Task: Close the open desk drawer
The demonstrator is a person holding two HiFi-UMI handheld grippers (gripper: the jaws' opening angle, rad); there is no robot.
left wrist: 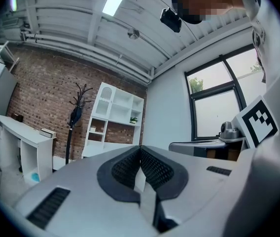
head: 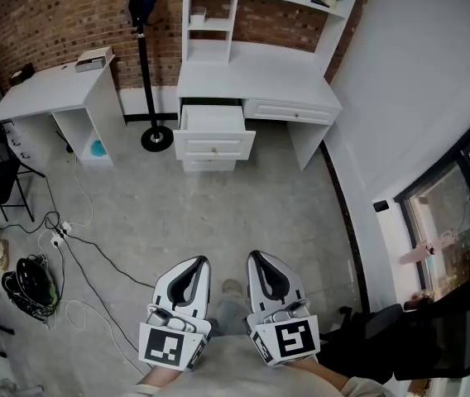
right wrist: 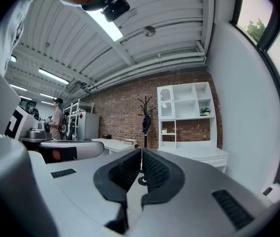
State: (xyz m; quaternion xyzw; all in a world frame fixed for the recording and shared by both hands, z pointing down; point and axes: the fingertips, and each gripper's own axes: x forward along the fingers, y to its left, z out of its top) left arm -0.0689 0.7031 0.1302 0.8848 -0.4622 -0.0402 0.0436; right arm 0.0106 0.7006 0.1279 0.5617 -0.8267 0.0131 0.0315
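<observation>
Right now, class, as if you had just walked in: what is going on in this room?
A person stands well back from the white desk, holding the left gripper and the right gripper low and close to the body. Both have their jaws together with nothing between them. The desk's drawer is pulled out and nothing touches it, so closing it has not begun.

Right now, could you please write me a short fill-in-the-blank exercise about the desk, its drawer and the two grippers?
The drawer of the white desk stands ____.
The left gripper and the right gripper each have jaws that are ____, holding nothing.
In the head view, the coat stand stands to the ____ of the drawer.
Missing words: open; shut; left.
</observation>
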